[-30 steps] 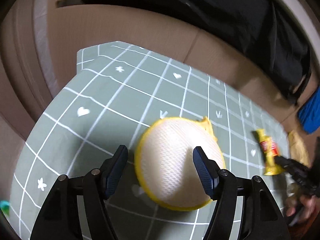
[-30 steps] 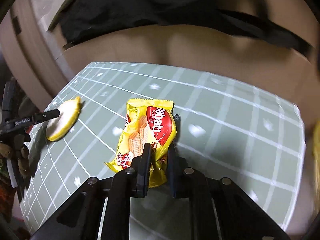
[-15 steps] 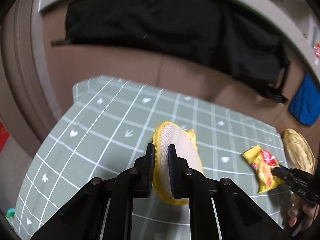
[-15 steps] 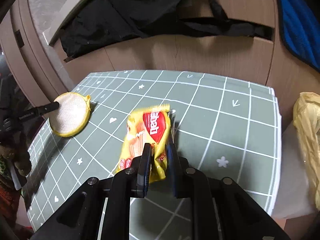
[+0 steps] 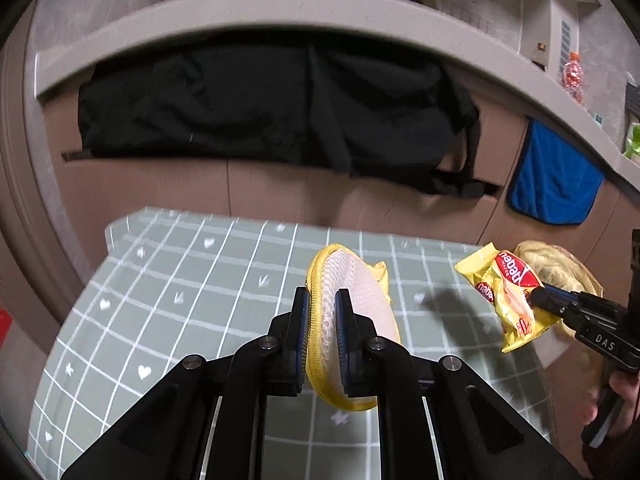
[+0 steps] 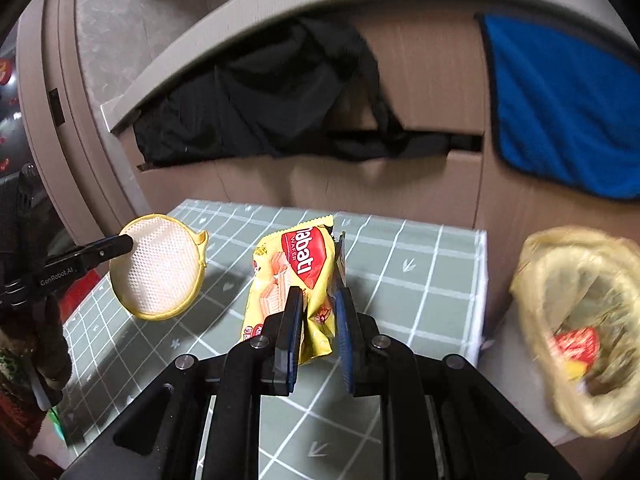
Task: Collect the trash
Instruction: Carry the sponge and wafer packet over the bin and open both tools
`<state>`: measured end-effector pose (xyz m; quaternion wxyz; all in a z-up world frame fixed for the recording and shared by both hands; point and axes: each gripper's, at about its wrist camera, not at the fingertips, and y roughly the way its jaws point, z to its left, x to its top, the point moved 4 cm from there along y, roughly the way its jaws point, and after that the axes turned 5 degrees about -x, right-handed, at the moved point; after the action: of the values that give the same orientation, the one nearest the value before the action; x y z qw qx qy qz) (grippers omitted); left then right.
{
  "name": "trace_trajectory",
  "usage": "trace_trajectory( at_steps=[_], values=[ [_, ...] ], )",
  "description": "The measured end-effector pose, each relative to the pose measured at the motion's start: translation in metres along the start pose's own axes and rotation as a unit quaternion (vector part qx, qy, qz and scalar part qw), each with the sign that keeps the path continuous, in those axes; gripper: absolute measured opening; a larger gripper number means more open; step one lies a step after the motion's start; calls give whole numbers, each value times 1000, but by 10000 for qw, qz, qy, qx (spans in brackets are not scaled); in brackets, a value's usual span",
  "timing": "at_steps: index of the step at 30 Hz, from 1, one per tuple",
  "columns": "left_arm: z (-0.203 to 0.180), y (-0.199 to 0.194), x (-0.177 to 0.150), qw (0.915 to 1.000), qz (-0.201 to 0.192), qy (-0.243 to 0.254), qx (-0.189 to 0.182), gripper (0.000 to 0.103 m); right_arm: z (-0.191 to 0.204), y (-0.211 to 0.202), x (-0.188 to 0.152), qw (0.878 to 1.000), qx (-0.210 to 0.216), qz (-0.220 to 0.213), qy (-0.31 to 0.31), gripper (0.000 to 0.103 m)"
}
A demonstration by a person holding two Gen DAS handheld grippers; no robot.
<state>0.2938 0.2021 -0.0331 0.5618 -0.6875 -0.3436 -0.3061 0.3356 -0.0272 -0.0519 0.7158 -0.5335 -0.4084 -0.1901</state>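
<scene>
While my left hand-held gripper (image 5: 323, 326) pinches the round yellow-rimmed white mesh pad (image 5: 352, 320) and my right hand-held gripper (image 6: 318, 328) pinches the yellow wafer wrapper (image 6: 298, 276) above the green grid table (image 6: 400, 280), both must yet go into the yellow plastic trash bag (image 6: 580, 320).

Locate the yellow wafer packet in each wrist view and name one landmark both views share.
Left wrist view: the wafer packet is at the right edge, pinched by the right gripper.
Right wrist view: the wafer packet is at centre, between the near fingers.
Shared landmark: the blue cloth hanging behind the table.
</scene>
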Motion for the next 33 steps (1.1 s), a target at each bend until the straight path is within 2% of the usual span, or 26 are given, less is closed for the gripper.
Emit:
trace_trajectory(
  at_steps=[6, 10, 20, 27, 33],
  values=[
    [-33, -15, 26, 9991, -415, 111, -51, 13, -8, -20, 21, 9996, -16, -258, -91, 16],
    [-57, -26, 47, 9972, -703, 235, -80, 13, -9, -41, 40, 9979, -92, -581, -286, 16],
    [-135, -54, 96, 9869, -1460, 595, -352, 13, -42, -110, 83, 9868, -597, -1411, -518, 16],
    [-207, -45, 102, 9817, -1484, 883, -802, 13, -96, -150, 84, 9802, -971, -1692, -332, 16],
    [-275, -13, 91, 9795, -1181, 998, -1288, 13, -142, -178, 69, 9769, -1309, -1686, -81, 16]
  ],
)
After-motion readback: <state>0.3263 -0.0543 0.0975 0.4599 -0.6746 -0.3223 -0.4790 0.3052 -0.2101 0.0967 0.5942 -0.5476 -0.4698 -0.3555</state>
